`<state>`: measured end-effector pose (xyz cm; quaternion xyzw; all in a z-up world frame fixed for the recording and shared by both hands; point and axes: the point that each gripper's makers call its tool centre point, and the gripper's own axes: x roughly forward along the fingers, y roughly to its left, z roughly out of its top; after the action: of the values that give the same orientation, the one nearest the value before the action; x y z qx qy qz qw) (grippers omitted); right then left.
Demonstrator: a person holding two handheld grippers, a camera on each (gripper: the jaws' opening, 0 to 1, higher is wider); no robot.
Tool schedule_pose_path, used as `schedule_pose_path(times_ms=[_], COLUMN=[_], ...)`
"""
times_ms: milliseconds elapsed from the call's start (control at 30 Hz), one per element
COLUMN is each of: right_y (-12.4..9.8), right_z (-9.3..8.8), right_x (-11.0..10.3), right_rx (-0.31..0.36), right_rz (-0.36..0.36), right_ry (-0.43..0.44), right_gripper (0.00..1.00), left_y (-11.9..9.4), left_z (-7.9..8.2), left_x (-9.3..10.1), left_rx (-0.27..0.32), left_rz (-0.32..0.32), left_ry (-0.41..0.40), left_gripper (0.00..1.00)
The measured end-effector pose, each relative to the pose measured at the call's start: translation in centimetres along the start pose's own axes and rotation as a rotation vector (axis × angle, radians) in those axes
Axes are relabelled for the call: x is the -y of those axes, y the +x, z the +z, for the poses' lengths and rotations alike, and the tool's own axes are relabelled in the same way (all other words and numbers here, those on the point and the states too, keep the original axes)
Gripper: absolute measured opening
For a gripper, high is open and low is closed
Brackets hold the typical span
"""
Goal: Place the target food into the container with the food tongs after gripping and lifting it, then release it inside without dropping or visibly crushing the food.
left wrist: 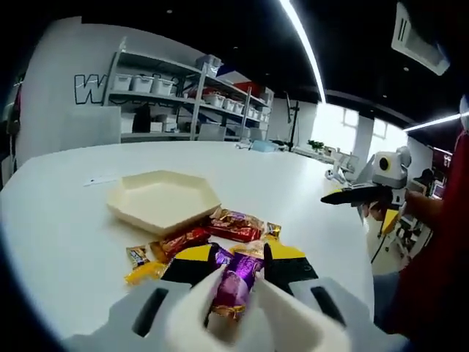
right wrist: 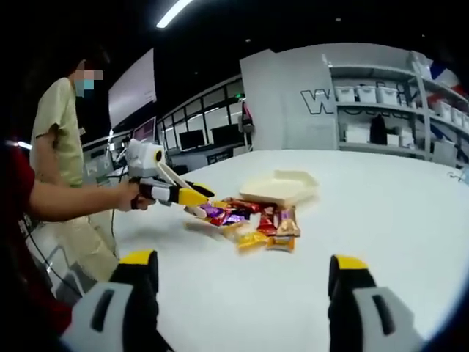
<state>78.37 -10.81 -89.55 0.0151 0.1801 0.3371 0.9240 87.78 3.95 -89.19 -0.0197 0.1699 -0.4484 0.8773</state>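
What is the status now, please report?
Left gripper shut on purple candy, low over table. Right gripper open, apart. Hexagonal tray beyond the candy pile, path unobstructed.

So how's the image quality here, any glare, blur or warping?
Left gripper view: ceiling light strip bends with fisheye warp, windows blown out, purple candy in the left claw slightly soft. Right gripper view: white table evenly lit, shelves curved near the edge.

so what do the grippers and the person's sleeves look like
Left gripper: pale grey jaw bodies with dark slots, black and yellow tips. Right gripper matches: grey bodies, black jaws capped yellow. In the right gripper view the left one carries long cream tongs. Red sleeve.
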Motion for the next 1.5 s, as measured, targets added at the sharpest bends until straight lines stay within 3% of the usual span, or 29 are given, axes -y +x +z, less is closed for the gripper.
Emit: schedule_pose_path(times_ms=[200,567,1500], right_y=[-0.1,-0.1,-1.6], right_z=[0.3,0.7,1.5], right_x=[-0.1,-0.6,1.5], right_rx=[0.009,0.008,0.007], right_rz=[0.004,0.005,-0.055], right_ry=[-0.002,-0.021,-0.038], right_gripper=[0.96,0.96,0.97], left_y=[0.1,1.9,8.7], left_z=[1.8,4.0,6.6], left_x=[-0.7,-2.8,-6.7], left_rx=[0.034,0.034,0.031], left_rz=[0.011,0.046,0.037], left_ry=[-0.032,-0.037,-0.034], left_gripper=[0.25,0.24,0.24])
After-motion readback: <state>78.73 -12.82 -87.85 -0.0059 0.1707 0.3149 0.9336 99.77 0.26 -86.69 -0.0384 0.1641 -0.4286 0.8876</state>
